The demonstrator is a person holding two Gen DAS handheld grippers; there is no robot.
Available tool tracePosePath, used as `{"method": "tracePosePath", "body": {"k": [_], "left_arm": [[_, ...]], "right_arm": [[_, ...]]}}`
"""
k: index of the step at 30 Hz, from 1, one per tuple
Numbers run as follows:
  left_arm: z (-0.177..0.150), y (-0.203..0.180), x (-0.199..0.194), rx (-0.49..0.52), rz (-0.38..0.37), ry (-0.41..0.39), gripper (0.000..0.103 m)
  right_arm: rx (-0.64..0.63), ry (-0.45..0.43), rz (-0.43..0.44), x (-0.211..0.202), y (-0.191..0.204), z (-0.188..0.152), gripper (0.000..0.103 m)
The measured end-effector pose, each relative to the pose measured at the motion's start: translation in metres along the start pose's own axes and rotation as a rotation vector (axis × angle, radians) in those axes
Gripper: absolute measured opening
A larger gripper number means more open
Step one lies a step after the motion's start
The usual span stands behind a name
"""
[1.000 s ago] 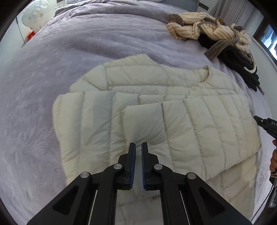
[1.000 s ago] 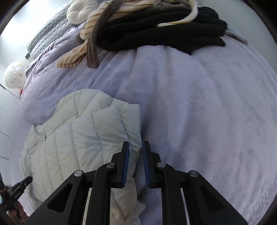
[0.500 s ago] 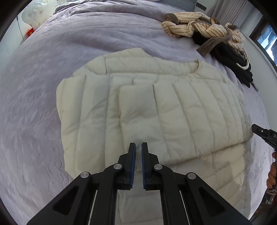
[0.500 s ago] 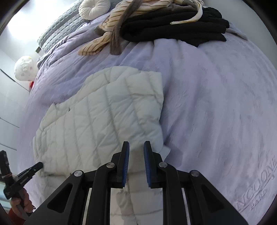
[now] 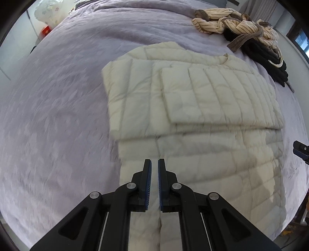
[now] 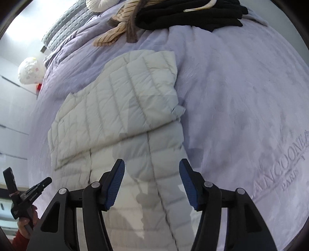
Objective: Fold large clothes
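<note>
A cream quilted puffer jacket (image 5: 193,115) lies flat on the lavender bed cover (image 5: 58,96), its sleeves folded across the chest. My left gripper (image 5: 154,164) hovers above the jacket's lower left part, shut with nothing between its pads. In the right wrist view the same jacket (image 6: 119,108) stretches away from my right gripper (image 6: 152,168). The right jaws are opening over the lower hem area, and no cloth is pinched between them. The right gripper's tip (image 5: 301,151) shows at the left wrist view's right edge. The left gripper (image 6: 30,195) shows in a hand at the right wrist view's lower left.
A heap of striped beige clothes (image 5: 231,25) and black clothes (image 5: 270,59) lies at the far side of the bed, also the black stack (image 6: 185,15). A white patterned round cushion (image 6: 30,70) sits beyond the bed's left edge. A grey quilted headboard (image 6: 63,29) is behind.
Both grippers drew back from the folded sleeves toward the jacket's lower part, so more of the jacket shows. The right jaws spread wide; the left stayed shut.
</note>
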State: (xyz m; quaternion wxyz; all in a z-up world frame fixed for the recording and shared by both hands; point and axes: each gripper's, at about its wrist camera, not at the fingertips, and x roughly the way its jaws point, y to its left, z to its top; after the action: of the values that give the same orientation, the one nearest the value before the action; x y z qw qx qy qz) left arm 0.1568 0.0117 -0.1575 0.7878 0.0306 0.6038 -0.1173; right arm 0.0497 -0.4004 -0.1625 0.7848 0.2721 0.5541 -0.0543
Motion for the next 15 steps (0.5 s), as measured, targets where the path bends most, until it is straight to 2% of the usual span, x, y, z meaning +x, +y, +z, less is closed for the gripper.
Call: {"method": "tracePosePath", "body": {"k": [3, 9, 10, 11, 12, 14, 15], "left_arm": [[-0.012, 0.005, -0.001, -0.043, -0.016, 0.054, 0.007], [-0.031, 0.008, -0.018, -0.067, -0.024, 0.050, 0.007], [-0.034, 0.010, -0.023, -0.069, -0.016, 0.048, 0.023], [-0.035, 0.011, -0.026, -0.072, -0.012, 0.048, 0.049], [-0.037, 0.013, -0.029, -0.088, 0.001, 0.045, 0.103], [-0.038, 0.016, -0.039, -0.106, 0.027, -0.005, 0.102], [-0.038, 0.017, -0.040, -0.101, 0.026, -0.001, 0.102]], "right_arm": [[0.008, 0.021, 0.011, -0.005, 0.004, -0.011, 0.063], [0.011, 0.037, 0.030, -0.014, 0.016, -0.025, 0.067], [0.008, 0.039, 0.036, -0.016, 0.017, -0.027, 0.068], [0.006, 0.040, 0.039, -0.017, 0.020, -0.029, 0.070], [0.004, 0.040, 0.042, -0.019, 0.022, -0.031, 0.070], [0.002, 0.044, 0.052, -0.022, 0.026, -0.035, 0.073], [0.005, 0.046, 0.054, -0.023, 0.028, -0.037, 0.073]]}}
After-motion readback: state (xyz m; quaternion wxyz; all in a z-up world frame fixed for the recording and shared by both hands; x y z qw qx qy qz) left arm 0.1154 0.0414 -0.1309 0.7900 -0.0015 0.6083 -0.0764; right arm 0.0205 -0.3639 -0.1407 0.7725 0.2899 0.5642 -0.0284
